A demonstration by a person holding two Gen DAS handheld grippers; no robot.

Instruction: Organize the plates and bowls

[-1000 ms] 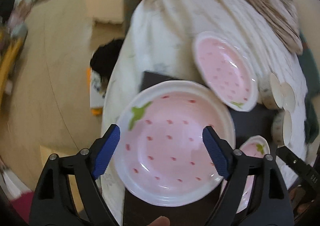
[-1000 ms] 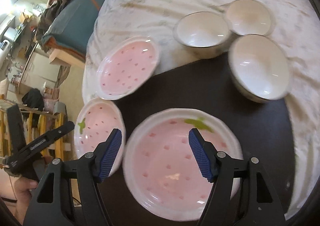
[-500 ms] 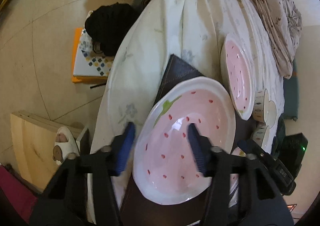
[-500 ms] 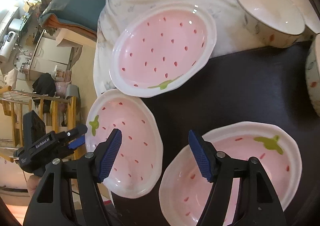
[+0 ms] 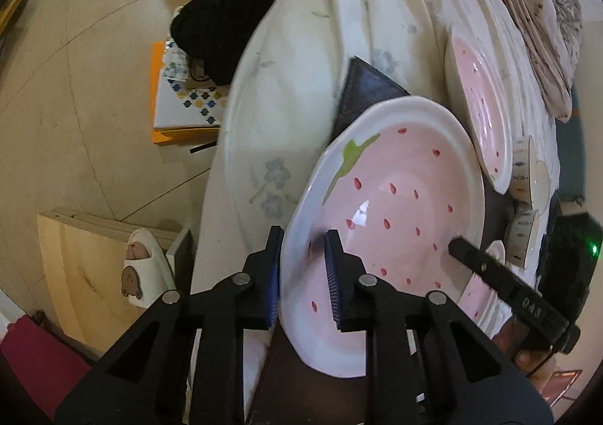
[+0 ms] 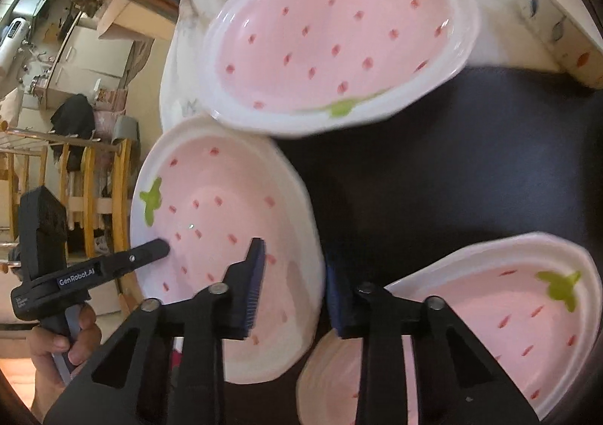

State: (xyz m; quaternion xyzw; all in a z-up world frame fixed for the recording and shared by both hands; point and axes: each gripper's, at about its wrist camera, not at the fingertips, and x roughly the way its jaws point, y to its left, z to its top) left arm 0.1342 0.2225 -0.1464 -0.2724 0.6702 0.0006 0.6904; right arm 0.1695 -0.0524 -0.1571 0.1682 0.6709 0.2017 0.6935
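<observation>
Three pink strawberry-pattern plates with white rims lie around a dark mat (image 6: 433, 168) on a cloth-covered table. My left gripper (image 5: 301, 274) is shut on the near rim of one plate (image 5: 395, 206), one finger under it and one inside. The same plate (image 6: 218, 229) shows in the right wrist view, where my right gripper (image 6: 294, 282) straddles its opposite rim with jaws narrowed around it. A second plate (image 6: 339, 37) lies beyond, and a third (image 6: 490, 319) lies at lower right. Patterned bowls (image 5: 527, 176) stand past the plates.
A floral tablecloth (image 5: 286, 104) hangs over the table edge at left. A slipper (image 5: 145, 266), a box and a black bag (image 5: 218, 29) lie on the floor below. A folded cloth (image 5: 535, 10) lies at the far end.
Both grippers have moved onto the same plate and narrowed. My left gripper has shut on its rim; my right gripper has closed in around the opposite rim.
</observation>
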